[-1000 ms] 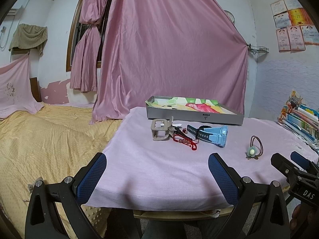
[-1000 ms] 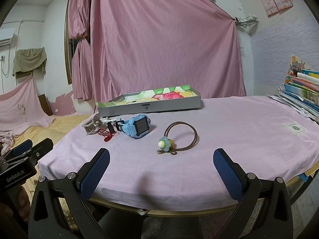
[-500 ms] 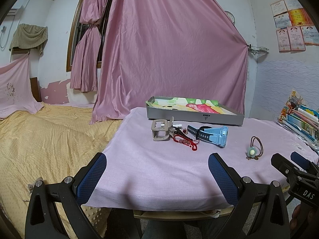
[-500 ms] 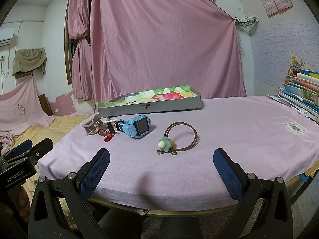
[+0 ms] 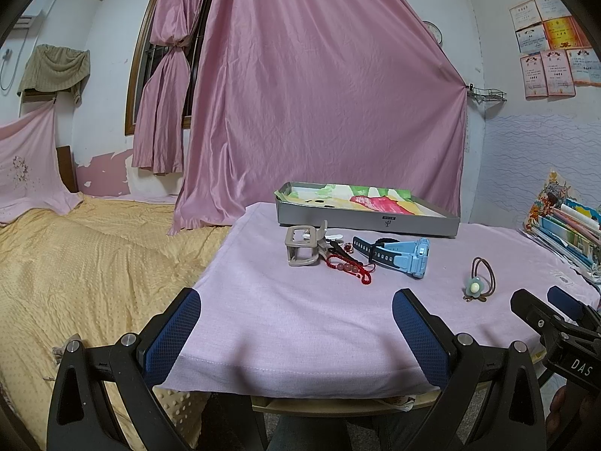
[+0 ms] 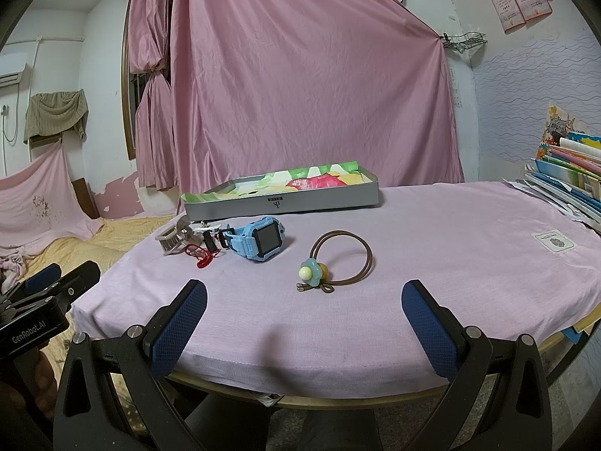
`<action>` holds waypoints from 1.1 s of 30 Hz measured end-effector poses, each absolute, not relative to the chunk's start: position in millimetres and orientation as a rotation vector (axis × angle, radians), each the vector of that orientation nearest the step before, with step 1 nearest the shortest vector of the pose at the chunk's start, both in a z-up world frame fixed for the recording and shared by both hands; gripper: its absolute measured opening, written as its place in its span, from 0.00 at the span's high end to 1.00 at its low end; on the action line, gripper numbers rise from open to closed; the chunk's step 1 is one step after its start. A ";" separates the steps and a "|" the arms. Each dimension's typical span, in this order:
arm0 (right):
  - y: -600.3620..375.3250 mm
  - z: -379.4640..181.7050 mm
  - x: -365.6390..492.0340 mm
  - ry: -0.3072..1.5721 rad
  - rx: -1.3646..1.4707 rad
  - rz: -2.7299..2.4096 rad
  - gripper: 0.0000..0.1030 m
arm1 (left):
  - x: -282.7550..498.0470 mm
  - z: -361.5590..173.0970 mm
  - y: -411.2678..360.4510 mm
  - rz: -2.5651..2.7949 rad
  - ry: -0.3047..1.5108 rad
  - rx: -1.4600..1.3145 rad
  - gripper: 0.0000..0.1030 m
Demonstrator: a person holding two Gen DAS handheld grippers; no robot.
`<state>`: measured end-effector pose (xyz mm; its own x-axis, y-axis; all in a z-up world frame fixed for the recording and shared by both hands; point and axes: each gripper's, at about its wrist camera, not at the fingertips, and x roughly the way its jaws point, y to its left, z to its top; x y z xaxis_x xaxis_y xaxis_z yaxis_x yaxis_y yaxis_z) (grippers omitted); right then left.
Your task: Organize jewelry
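Here, in the left wrist view, the left claw hung at the near edge of the tabletop, its two blue-padded fingers spread wide and holding nothing. The tabletop was covered by a pink cloth. A grey tray lined with coloured paper stood along the far edge. In front of the tray, toward the left side, lay a beige hair clip. Just beside it, to the right, was a red bead bracelet, and next to that a blue watch lying on its side. Whether the bracelet touched the watch strap could not be determined. A brown hair tie with a flower charm lay apart from this group, nearer the right edge. The right claw entered at the lower right corner of the view. A stack of books rested at the right edge, and a yellow bed stood left of the tabletop.

In the right wrist view, the right claw was likewise fully spread and empty, at the near edge of the tabletop. The hair tie lay just ahead of it, between the fingers as seen from this camera. The watch lay face-up to the left of the hair tie, with the bracelet and hair clip further left. The tray stood behind them at the far edge. The left claw appeared at the left, off the tabletop's left edge. The books were at the right edge.
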<state>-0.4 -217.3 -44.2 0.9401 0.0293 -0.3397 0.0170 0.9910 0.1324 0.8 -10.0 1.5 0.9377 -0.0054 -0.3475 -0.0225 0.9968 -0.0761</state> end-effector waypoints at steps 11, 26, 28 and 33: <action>-217.4 -44.0 -0.3 0.349 0.135 0.006 0.01 | 0.8 1.3 -8.6 0.008 0.355 -0.079 0.00; -218.8 -43.4 -0.3 0.331 0.127 0.024 0.01 | 5.4 -3.1 -10.6 0.010 0.361 -0.096 0.00; -219.9 -41.5 1.3 0.322 0.119 0.022 0.01 | 5.0 -1.1 -10.6 0.014 0.361 -0.098 0.00; -224.8 -33.3 11.3 0.320 0.104 0.016 0.01 | 18.4 -8.7 -7.2 -0.003 0.377 -0.110 0.00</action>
<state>11.3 -224.8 -33.3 0.9490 0.0323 -0.3135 0.0008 0.9945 0.1046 18.4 -7.2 -8.7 0.9299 -0.0230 -0.3670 -0.0178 0.9941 -0.1073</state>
